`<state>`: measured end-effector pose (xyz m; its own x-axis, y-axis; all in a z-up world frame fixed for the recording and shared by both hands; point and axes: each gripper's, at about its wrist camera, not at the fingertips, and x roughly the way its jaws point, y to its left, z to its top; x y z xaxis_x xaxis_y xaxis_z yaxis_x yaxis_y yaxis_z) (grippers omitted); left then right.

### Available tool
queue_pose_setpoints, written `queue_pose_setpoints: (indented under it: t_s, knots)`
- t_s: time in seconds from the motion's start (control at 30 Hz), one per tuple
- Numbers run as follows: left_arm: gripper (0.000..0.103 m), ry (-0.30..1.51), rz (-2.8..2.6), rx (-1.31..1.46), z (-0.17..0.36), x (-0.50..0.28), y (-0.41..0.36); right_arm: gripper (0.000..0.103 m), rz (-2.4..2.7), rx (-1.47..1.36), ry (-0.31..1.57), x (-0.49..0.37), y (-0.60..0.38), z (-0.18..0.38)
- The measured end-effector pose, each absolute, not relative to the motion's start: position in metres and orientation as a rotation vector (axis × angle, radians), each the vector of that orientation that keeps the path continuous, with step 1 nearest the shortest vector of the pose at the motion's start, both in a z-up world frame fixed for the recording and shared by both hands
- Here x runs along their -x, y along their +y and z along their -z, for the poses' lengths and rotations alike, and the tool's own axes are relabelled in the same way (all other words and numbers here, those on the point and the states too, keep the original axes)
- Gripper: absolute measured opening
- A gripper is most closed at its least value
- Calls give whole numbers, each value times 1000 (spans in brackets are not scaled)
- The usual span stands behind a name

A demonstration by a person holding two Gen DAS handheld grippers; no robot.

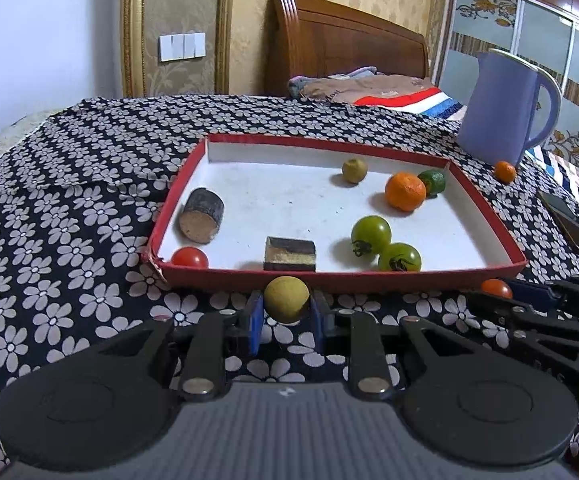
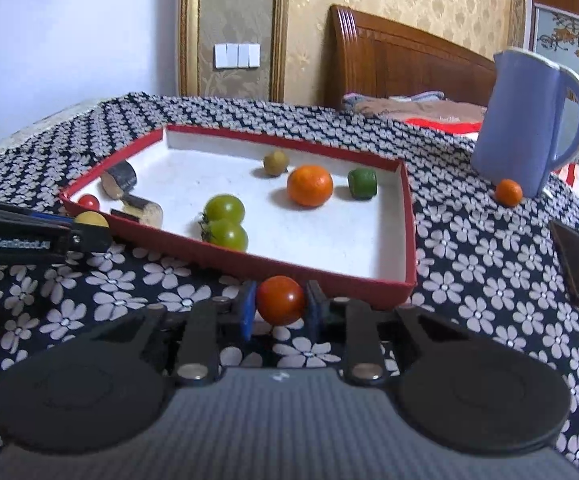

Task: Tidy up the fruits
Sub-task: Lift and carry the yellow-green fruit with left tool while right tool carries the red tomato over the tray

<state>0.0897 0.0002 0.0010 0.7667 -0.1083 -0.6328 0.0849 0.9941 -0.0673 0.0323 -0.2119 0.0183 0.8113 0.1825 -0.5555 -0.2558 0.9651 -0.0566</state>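
Both pickups look done. On the left, the left gripper is clamped on a yellow-brown ball fruit, the red tray just ahead of its tips. To its right, the right gripper pinches a red cherry tomato, the tray's near corner right in front. Next, I'd say, each must lift over the rim before letting go. One small orange waits by the blue jug, far ahead-right.
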Motion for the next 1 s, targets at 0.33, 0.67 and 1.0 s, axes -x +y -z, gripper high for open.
queue_pose_setpoints:
  t_s: [0.33,0.67,1.0]
  knots:
    - [24,658,87,-7,-18,-99,-3,25,-245,142,521,-31,-208,-37]
    - [24,655,70,-44,-30,-114,-3,25,-256,144,493,-39,-203,-50]
    - [24,635,41,-82,-41,-139,-7,25,-260,158,461,-45,-199,-62]
